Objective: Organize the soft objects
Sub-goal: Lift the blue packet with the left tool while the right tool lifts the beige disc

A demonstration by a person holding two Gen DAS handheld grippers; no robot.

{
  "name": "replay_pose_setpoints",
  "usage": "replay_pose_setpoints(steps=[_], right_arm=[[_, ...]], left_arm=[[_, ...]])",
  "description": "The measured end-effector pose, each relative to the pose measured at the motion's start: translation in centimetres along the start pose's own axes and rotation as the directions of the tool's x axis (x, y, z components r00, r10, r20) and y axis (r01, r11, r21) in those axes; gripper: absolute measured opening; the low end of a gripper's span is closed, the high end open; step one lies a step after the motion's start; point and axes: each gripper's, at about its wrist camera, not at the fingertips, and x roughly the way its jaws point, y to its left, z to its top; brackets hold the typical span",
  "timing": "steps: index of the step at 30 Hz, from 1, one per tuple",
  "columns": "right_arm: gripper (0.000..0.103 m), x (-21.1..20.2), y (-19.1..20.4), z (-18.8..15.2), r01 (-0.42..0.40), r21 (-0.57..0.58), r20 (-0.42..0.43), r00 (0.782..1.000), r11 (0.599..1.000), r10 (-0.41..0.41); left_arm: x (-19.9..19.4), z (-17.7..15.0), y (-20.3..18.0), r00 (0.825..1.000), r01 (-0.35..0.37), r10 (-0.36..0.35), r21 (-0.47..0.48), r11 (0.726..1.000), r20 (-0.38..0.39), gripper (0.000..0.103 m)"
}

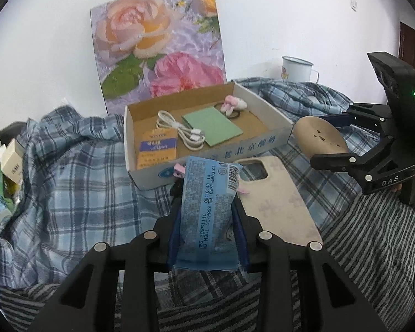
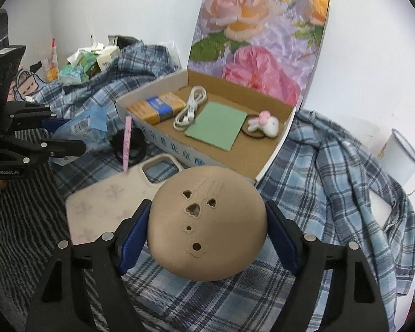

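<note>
Left tool (image 1: 207, 221) | hides blue packet (image 1: 207, 202) lower end

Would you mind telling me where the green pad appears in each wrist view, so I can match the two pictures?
Left wrist: green pad lies flat mid-box, just above centre.
Right wrist: green pad lies mid-box, near centre, between the white cable and the bunny hair tie.
Shared landmark: the floral box lid, standing behind the box.

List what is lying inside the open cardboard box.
Inside the cardboard box: an orange-and-blue packet, a coiled white cable, a flat green sheet, and a white-and-pink plush bunny lying on a black ring. Whatever lies beneath the green sheet is covered.
</note>
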Motion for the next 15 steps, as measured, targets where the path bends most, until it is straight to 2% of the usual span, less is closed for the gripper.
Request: replay_pose_setpoints(steps=[6, 15], right_arm=[[0.078, -2.7, 1.0, 0.7, 0.023, -0.015, 0.067, 0.997, 1.000, -0.021], [0.078, -6.8, 2.5, 2.1, 0.042, -0.013, 0.189, 0.981, 0.999, -0.039]], left_arm=[[-1.9, 0.8, 0.1, 0.999, 0.006, -0.005, -0.022, 1.000, 0.046, 0.036], [-6.1, 2.3, 0.1, 0.990, -0.046, 0.050, -0.033, 0.998, 0.135, 0.036]])
